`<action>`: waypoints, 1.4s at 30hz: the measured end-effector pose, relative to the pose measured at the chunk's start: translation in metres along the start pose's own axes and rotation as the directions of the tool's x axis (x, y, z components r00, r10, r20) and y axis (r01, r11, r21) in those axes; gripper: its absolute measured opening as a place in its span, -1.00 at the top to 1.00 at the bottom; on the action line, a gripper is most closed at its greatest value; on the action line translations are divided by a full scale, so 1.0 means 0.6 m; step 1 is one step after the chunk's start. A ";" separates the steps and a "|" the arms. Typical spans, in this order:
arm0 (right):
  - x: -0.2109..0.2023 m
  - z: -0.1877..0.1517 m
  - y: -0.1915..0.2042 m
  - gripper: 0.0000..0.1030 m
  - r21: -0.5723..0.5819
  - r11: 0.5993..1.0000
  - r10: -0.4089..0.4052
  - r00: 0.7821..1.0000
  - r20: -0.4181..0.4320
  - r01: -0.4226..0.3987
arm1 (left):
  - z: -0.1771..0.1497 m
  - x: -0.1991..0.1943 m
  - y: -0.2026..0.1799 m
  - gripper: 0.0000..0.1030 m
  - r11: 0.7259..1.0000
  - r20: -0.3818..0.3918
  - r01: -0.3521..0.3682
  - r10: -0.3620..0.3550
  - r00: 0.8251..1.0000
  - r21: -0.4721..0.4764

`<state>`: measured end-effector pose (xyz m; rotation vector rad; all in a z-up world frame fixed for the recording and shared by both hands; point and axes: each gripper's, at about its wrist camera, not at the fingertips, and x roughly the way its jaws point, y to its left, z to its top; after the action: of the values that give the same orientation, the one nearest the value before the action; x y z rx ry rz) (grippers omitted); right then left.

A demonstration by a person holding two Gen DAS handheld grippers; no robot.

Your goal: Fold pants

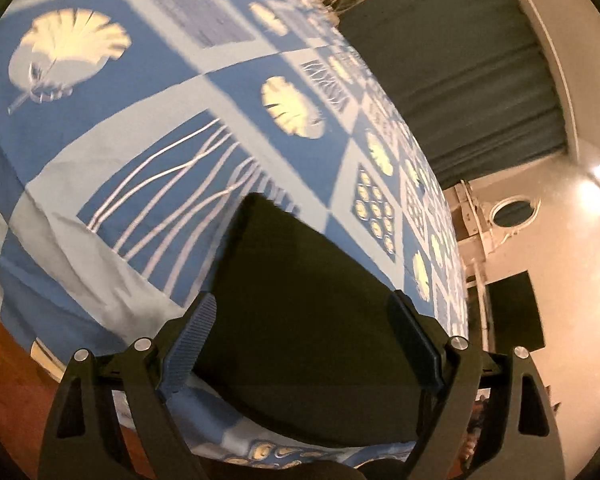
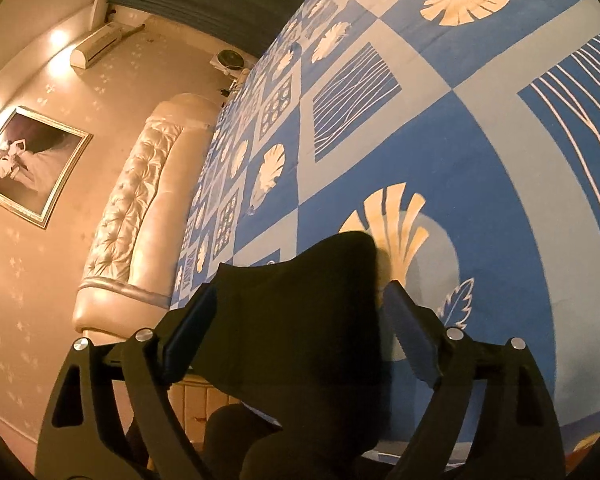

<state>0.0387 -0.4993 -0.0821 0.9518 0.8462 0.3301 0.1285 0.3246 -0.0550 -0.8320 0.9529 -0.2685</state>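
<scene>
The dark pants (image 1: 300, 264) lie folded into a flat block on the blue patterned bedspread (image 1: 100, 168), near the bed's edge. My left gripper (image 1: 304, 304) hovers over the block with its jaws wide apart, the blue ribbed pads clear of the cloth on both sides. In the right wrist view the pants (image 2: 296, 320) form a dark heap with one corner raised, draping over the edge of the bedspread (image 2: 480, 168). My right gripper (image 2: 300, 292) is open around that heap, and neither pad presses on it.
A tufted cream headboard (image 2: 140, 200) bounds the bed on the left of the right wrist view. A framed picture (image 2: 28, 164) and an air conditioner (image 2: 96, 44) hang on the wall. Dark curtains (image 1: 460, 80) hang beyond the bed, with wooden floor (image 1: 4, 360) below its edge.
</scene>
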 end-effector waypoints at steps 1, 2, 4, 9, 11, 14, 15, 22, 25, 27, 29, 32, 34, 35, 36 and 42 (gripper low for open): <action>0.004 -0.002 0.002 -0.67 0.001 1.000 -0.001 1.000 -0.004 0.001 | 0.003 0.009 0.012 -0.66 1.000 -0.022 0.014 -0.015 1.000 -0.008; 0.007 -0.004 0.007 -0.67 0.001 1.000 -0.001 1.000 -0.007 0.001 | 0.005 0.019 0.019 -0.66 1.000 -0.046 0.016 -0.017 0.999 -0.009; 0.014 -0.008 0.015 -0.67 0.000 1.000 -0.001 1.000 -0.016 0.001 | 0.007 0.038 0.026 -0.67 1.000 -0.088 -0.001 0.002 0.996 0.012; 0.031 -0.011 0.023 -0.67 -0.012 1.000 -0.016 0.999 -0.041 0.015 | -0.004 0.058 0.035 -0.66 0.996 -0.135 0.062 -0.052 0.990 0.070; 0.034 -0.012 0.020 -0.67 -0.011 1.000 -0.017 0.999 -0.048 0.017 | -0.011 0.066 0.041 -0.66 0.987 -0.173 0.160 -0.156 0.972 0.009; 0.036 -0.013 0.015 -0.67 -0.004 1.000 -0.023 0.998 -0.054 0.022 | -0.027 0.078 0.039 -0.66 0.980 -0.193 0.199 -0.200 0.961 -0.022; 0.036 -0.014 0.014 -0.67 -0.003 1.000 -0.024 0.998 -0.055 0.023 | -0.028 0.078 0.041 -0.66 0.979 -0.187 0.200 -0.201 0.961 -0.025; 0.029 -0.015 0.010 -0.68 0.007 1.000 -0.029 0.999 -0.046 0.029 | -0.036 0.084 0.081 0.64 0.975 -0.164 0.174 -0.197 0.967 -0.140; 0.022 -0.013 0.009 -0.67 0.013 1.000 -0.025 0.999 -0.030 0.025 | -0.037 0.079 0.061 0.69 0.982 -0.151 0.154 -0.169 0.974 -0.105; 0.016 -0.011 0.009 -0.68 0.021 1.000 -0.015 1.000 -0.017 0.015 | -0.036 0.067 0.039 0.71 0.986 -0.132 0.146 -0.155 0.979 -0.076; 0.011 -0.010 0.009 -0.68 0.026 1.000 -0.008 1.000 -0.003 0.008 | -0.034 0.053 0.010 0.71 0.988 -0.119 0.151 -0.154 0.981 -0.036; 0.007 -0.008 0.010 -0.67 0.026 1.000 -0.006 1.000 0.006 0.005 | -0.038 0.019 -0.075 0.71 0.982 -0.094 0.180 -0.174 0.980 0.063; 0.006 -0.008 0.009 -0.68 0.030 1.000 -0.004 1.000 0.009 0.004 | -0.039 0.008 -0.126 0.71 0.976 -0.089 0.182 -0.172 0.981 0.123; 0.005 -0.008 0.008 -0.68 0.033 0.999 -0.003 1.000 0.011 0.003 | -0.044 0.005 -0.155 0.71 0.972 -0.088 0.179 -0.167 0.982 0.154; 0.005 -0.008 0.007 -0.67 0.036 0.999 -0.004 1.000 0.014 0.003 | -0.053 0.003 -0.191 0.71 0.964 -0.090 0.178 -0.163 0.983 0.196; 0.005 -0.014 0.007 -0.67 0.040 0.999 0.001 1.000 0.012 -0.002 | -0.130 0.036 -0.368 0.71 0.907 -0.129 0.189 -0.151 0.980 0.375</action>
<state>0.0348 -0.4904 -0.0827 0.9911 0.8443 0.3097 0.1098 0.1259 0.0692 -0.5395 0.8793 -0.6332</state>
